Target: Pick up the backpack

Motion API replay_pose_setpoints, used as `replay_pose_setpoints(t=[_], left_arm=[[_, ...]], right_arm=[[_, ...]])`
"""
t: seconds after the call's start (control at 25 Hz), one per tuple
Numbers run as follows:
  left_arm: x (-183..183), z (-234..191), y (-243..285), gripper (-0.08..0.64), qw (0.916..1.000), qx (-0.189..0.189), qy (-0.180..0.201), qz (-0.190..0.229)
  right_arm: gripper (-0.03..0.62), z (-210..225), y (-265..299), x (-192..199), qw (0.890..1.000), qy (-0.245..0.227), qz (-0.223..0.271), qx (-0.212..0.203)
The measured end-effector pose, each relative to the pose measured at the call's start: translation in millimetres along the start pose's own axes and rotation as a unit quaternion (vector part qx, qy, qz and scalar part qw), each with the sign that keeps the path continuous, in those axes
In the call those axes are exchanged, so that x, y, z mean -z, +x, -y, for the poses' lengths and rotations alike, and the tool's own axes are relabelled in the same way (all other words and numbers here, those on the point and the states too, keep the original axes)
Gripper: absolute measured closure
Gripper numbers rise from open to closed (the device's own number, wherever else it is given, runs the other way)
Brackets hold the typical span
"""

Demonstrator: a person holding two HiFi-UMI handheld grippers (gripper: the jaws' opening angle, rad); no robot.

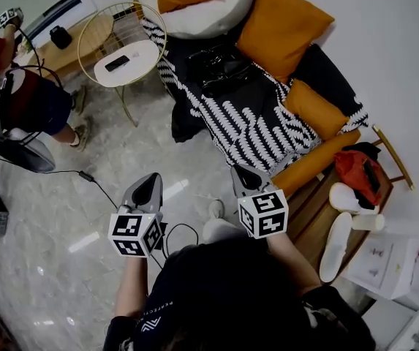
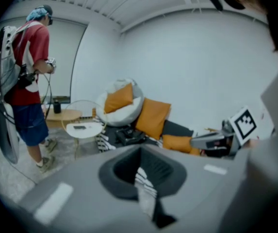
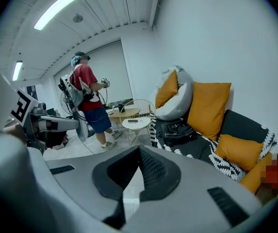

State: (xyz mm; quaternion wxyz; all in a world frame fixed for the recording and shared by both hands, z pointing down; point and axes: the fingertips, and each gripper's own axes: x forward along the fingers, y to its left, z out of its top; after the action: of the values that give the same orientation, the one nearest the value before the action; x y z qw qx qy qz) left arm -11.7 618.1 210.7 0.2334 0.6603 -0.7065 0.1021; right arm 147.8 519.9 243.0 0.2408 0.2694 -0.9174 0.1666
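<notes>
The black backpack lies on the sofa's black-and-white throw, below a white beanbag with an orange cushion. It also shows in the left gripper view, backpack, and in the right gripper view, backpack. Both grippers hang over the marble floor in front of the sofa, well short of the backpack and pointing toward it. My left gripper has its jaws together with nothing between them. My right gripper, nearer the sofa's edge, is likewise shut and empty.
A round white side table in a gold wire frame stands left of the sofa with a phone on it. A person in a red shirt stands at far left by a fan. A red bag sits on a wooden stand at right. A cable crosses the floor.
</notes>
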Motion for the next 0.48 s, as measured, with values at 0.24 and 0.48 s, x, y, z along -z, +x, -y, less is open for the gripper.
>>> replay_pose_setpoints(t=[0.24,0.48], left_arm=[[-14.8,10.2,45.4,0.554,0.9999,0.007,0.006,-0.006],[-25.0,14.2,72.1,0.554,0.9998,0.010,0.014,-0.008]], right_arm=[[0.597,33.2,17.4,-12.4,1.000,0.008,-0.003,-0.001],[0.597,56.6,27.6,-21.5,1.000,0.014,0.000,0.004]])
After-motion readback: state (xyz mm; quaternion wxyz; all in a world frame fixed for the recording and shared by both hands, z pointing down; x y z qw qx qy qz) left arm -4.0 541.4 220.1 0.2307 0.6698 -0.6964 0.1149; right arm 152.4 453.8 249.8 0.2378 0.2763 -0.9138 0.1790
